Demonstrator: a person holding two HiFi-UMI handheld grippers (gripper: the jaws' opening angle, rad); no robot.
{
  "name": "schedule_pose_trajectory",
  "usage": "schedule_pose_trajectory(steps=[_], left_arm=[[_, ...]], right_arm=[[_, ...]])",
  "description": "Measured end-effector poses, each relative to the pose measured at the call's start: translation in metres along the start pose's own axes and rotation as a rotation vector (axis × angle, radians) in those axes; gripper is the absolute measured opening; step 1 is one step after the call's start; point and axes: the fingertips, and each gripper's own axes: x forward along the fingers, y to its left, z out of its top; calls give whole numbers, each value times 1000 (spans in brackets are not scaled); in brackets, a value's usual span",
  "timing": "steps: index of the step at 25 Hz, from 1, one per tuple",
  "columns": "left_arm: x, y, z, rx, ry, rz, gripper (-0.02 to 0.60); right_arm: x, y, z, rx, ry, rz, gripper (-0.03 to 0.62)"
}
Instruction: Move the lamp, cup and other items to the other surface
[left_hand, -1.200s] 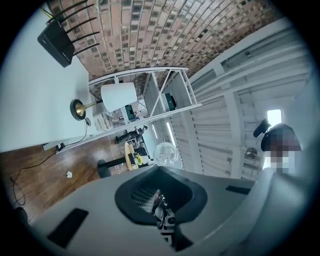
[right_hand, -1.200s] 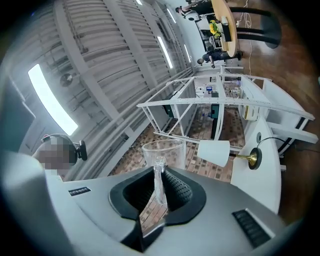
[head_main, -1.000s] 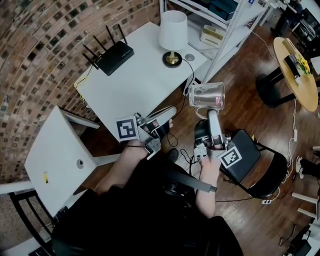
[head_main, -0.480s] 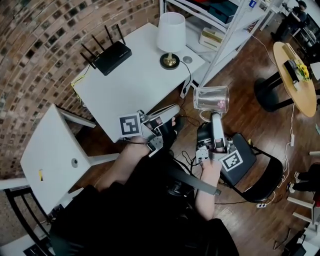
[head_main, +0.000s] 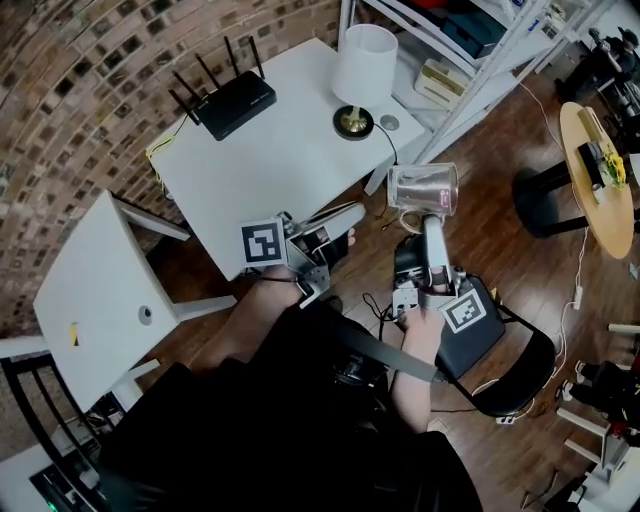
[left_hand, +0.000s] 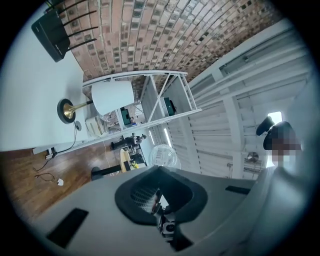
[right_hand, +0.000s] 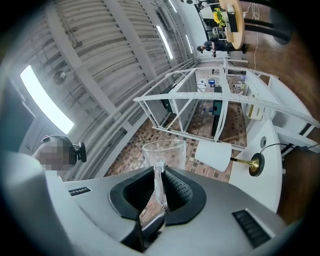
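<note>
A clear glass cup hangs in the air over the wooden floor, just off the white table's near right corner. My right gripper is shut on its handle, and the handle shows upright between the pads in the right gripper view. My left gripper hovers at the table's front edge, shut, with nothing between its jaws. The white-shaded lamp with a brass base stands at the table's far right corner. A black router lies at the far left of the table.
A second white table stands to the left, beside the brick wall. A black chair is under my right arm. White metal shelving rises behind the lamp. A round wooden table stands far right. Cables trail on the floor.
The head view has shifted slightly. The cup stays held in the right gripper near the table corner, and the left gripper has barely moved.
</note>
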Motion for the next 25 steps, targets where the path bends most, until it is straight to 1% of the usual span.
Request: schedule_pose_trajectory(steps=[3, 6, 9, 13, 18, 25], left_arm=[[-15, 9, 30, 9, -41, 23, 2], [-34, 17, 62, 7, -89, 29, 2], [-48, 27, 92, -15, -125, 27, 1], [-56, 36, 125, -24, -142, 11, 2], [-66, 55, 160, -45, -162, 3, 2], [-100, 82, 192, -84, -181, 22, 2]], right_arm=[[31, -17, -13, 19, 27, 8, 54], [59, -36, -30, 42, 49, -6, 54], [87, -51, -50, 59, 74, -18, 55], [120, -67, -70, 64, 105, -34, 54], [152, -97, -89, 33, 145, -72, 54], [182, -136, -127, 46, 175, -137, 55]])
